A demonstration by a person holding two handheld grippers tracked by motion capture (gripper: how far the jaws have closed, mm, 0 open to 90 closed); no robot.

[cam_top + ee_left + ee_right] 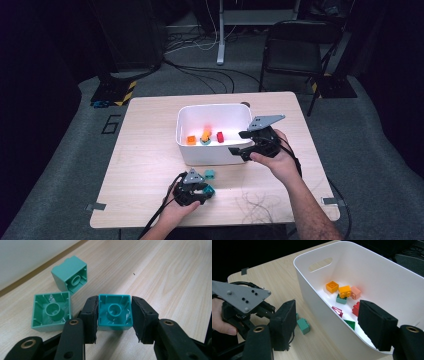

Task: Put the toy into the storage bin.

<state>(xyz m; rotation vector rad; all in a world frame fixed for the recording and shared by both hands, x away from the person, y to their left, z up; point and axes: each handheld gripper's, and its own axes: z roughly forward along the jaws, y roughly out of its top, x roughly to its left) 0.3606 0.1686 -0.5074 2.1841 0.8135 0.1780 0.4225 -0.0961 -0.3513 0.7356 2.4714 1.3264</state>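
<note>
A teal brick lies hollow side toward me on the wooden table, and my left gripper is shut on it, one pad on each side. In the high view the left gripper is near the table's front edge. Two green bricks lie loose just beyond it. My right gripper is open and straddles the front wall of the white bin, one jaw outside, one inside. It sits at the bin's front right corner.
Inside the bin lie an orange brick, a yellow one, a pink one, a red one and a green wedge. Thin wires lie on the table's front right. A folding chair stands behind the table.
</note>
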